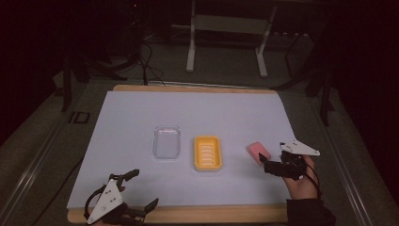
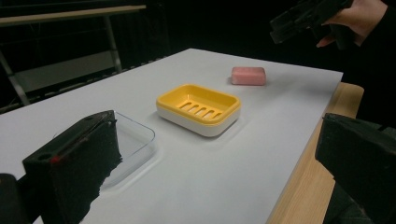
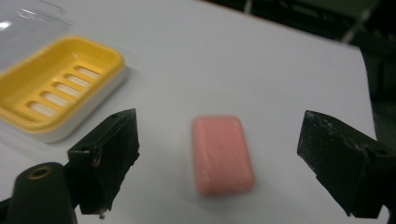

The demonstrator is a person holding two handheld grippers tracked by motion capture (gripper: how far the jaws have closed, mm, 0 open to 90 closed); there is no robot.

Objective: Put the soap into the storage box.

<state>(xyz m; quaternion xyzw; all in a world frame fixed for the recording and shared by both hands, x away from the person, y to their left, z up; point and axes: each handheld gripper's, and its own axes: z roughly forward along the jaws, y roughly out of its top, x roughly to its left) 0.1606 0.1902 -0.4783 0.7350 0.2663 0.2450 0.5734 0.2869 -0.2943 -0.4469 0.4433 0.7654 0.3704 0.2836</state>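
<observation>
On the desk (image 1: 141, 113), white sheet over a wooden board:

Item 1. Pink soap bar (image 1: 259, 151). Lying flat at the right side of the sheet, just beside the yellow soap dish (image 1: 207, 153) and apart from it. In the right gripper view (image 3: 223, 155), placed between the two jaws and slightly ahead of them, long axis running roughly along the line of sight, so the narrow width faces the gap. Not touched yet.

Item 2. Right tongs (image 1: 263, 162). Held low, tips next to the near end of the bar. Jaws spread wide, empty. Clearly the nearer tool; likely next move a short advance and closing across the short sides.

Item 3. Left tongs (image 1: 143, 188). Parked at the near edge of the desk, well apart from the bar. Jaws spread, empty.

Item 4. Yellow soap dish, slotted tray on a white base, at centre, empty.

Item 5. Clear plastic lid (image 1: 166, 141), left of the dish, flat on the sheet.
</observation>
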